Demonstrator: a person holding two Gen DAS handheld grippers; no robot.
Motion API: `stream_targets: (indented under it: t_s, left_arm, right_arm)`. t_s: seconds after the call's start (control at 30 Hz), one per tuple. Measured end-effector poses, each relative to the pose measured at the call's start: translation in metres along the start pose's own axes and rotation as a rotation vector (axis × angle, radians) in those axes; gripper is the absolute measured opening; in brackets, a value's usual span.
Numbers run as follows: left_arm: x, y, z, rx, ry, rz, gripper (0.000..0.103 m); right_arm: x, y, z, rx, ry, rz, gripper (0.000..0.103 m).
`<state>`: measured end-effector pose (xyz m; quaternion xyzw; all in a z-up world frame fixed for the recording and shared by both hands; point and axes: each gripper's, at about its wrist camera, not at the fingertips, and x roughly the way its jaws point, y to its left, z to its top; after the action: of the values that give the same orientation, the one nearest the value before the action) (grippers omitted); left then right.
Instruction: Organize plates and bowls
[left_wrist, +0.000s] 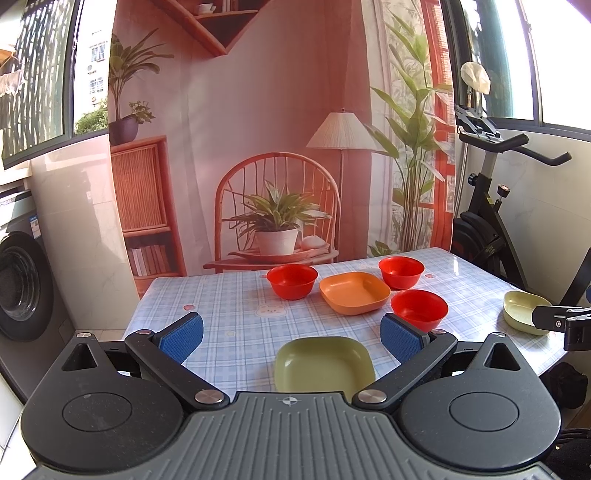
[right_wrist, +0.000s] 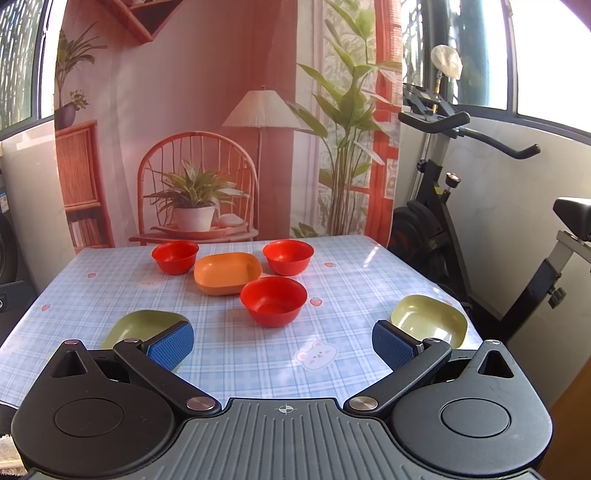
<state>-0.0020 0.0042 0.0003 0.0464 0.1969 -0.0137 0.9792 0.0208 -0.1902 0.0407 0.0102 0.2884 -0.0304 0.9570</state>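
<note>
Checked tablecloth (right_wrist: 332, 295). Left gripper (left_wrist: 291, 338) jaws apart over near green plate (left_wrist: 323, 363). Mid-table: three red bowls (right_wrist: 274, 300) around orange plate (right_wrist: 227, 273). Right gripper (right_wrist: 282, 343) jaws apart, empty; second green plate (right_wrist: 430, 319) at right edge.

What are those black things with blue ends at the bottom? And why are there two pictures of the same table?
Each is a grabbing tool that a person holds, one per hand, with a camera looking out along its two blue fingers. One picture comes from the left tool, the other from the right tool. Both are open and hold nothing. On the checked table sit three red bowls, one being the nearest red bowl, plus an orange plate and two green plates: one on the left, one on the right. Nothing is stacked yet.
</note>
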Motion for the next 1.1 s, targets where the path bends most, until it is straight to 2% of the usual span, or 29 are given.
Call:
stream_targets:
  t_s: [1.1]
  left_arm:
    - [0.0010, -0.0012, 0.0006, -0.011, 0.003, -0.003, 0.103]
  right_arm:
    - [0.0041, -0.0015, -0.0023, 0.007, 0.004, -0.004, 0.103]
